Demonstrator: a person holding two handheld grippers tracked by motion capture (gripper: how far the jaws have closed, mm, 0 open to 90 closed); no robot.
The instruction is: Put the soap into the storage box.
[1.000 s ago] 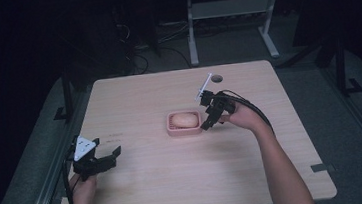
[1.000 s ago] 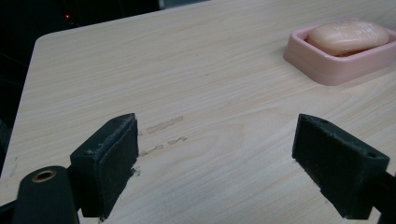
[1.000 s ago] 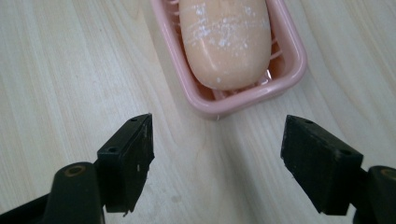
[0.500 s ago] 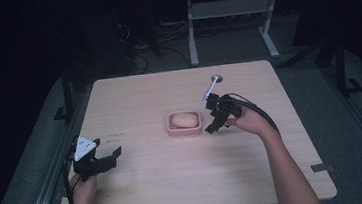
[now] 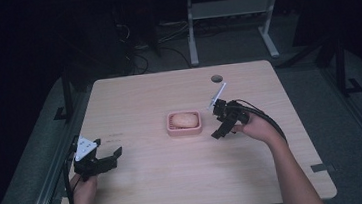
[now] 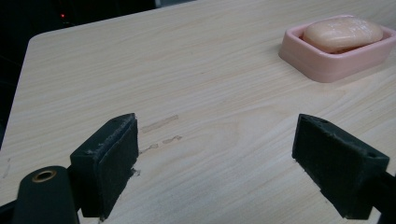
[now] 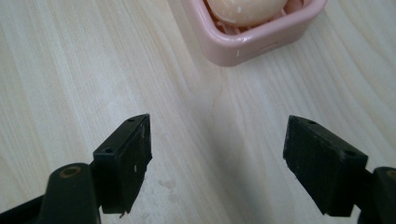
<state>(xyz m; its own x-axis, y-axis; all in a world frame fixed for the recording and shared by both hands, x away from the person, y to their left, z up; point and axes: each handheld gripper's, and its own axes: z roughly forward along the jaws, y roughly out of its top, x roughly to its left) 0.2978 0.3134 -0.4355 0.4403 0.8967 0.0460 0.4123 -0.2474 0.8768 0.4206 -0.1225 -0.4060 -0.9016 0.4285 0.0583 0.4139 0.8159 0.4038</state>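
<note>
From my station, the soap point(image 5: 184, 119) sits in a pink dish point(image 5: 171, 131) near the middle of the high view, on the pale wooden table point(image 5: 186, 177). The dish's long axis runs left to right across that frame, and the soap lies along it, lengthwise in the dish. I cannot make out any marking on the soap, and its underside is hidden by the dish wall.

In my left gripper view the dish point(image 6: 327, 65) is in the upper right corner, its far end cut off by the frame edge; the soap point(image 6: 342, 33) lies slanted toward that corner. My left gripper point(image 6: 215, 165) has its jaws wide apart with nothing between them, only bare wood and a few faint scuff marks point(image 6: 159, 123) just ahead of the left jaw. In the high view it point(image 5: 105, 160) sits at the lower left, well apart from the dish, jaws pointing toward the right of the frame.

In my right gripper view the dish point(image 7: 243, 44) is at the top centre, cut off by the top edge, so I see just part of the soap point(image 7: 245, 10). My right gripper point(image 7: 217, 154) is also spread wide and empty, near the dish but not touching. In the high view it point(image 5: 220, 131) is just right of the dish, angled down and left.
</note>
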